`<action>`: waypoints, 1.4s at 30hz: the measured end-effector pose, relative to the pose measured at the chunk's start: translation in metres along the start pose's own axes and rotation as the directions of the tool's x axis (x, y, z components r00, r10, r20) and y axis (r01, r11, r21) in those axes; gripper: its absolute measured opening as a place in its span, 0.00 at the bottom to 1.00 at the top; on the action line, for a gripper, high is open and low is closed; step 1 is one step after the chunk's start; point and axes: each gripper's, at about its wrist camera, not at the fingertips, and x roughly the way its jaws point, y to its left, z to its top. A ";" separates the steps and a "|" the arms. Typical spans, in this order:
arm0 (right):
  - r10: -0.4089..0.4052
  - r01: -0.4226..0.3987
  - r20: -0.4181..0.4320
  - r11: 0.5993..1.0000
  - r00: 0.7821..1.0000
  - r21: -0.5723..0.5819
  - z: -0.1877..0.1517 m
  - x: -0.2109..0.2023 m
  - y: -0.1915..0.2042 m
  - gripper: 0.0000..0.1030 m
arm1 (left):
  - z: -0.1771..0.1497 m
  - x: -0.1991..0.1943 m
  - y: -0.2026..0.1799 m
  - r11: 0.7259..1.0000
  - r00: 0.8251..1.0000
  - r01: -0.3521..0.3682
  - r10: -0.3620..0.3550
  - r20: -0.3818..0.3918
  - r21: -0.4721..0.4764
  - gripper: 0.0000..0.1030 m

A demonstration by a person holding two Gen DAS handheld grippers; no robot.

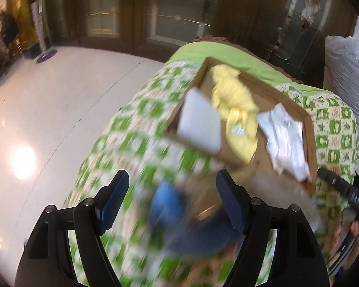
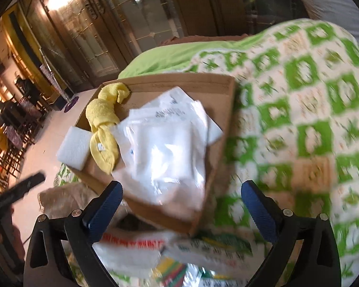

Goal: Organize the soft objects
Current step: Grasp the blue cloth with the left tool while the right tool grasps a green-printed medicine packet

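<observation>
1 cardboard box (image 2: 177, 81) sits on the green-and-white checked bedspread (image 2: 311, 124). Inside it, 3 soft items: 1 white foam block (image 2: 74, 147) at the left edge, 1 yellow towel (image 2: 103, 129) beside it, 1 clear plastic-wrapped white pack (image 2: 170, 148) on the right, partly overlapping the towel.

Left gripper (image 1: 172, 201): jaws apart, nothing pinched; 1 blurred blue item (image 1: 167, 205) lies on the bedspread below the gap, near side of the box.

Right gripper (image 2: 182, 212): jaws spread wide, nothing between them, over the near edge of the box. Printed plastic bags (image 2: 136, 246) lie near, count unclear from blur.
</observation>
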 end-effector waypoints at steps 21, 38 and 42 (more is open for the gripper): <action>-0.070 0.082 -0.147 0.993 0.987 0.082 -0.058 -0.026 -0.029 0.94 | -0.086 -0.022 -0.043 0.983 0.995 0.083 -0.074 -0.062 0.163 0.73; -0.122 0.131 -0.214 0.991 0.969 0.031 -0.060 -0.005 -0.023 0.60 | -0.062 -0.008 -0.026 0.995 0.996 0.087 -0.086 -0.031 0.046 0.73; -0.124 0.133 -0.214 0.991 0.969 0.030 -0.060 -0.006 -0.024 0.60 | -0.052 0.009 -0.030 0.996 0.996 0.082 -0.080 -0.049 0.041 0.73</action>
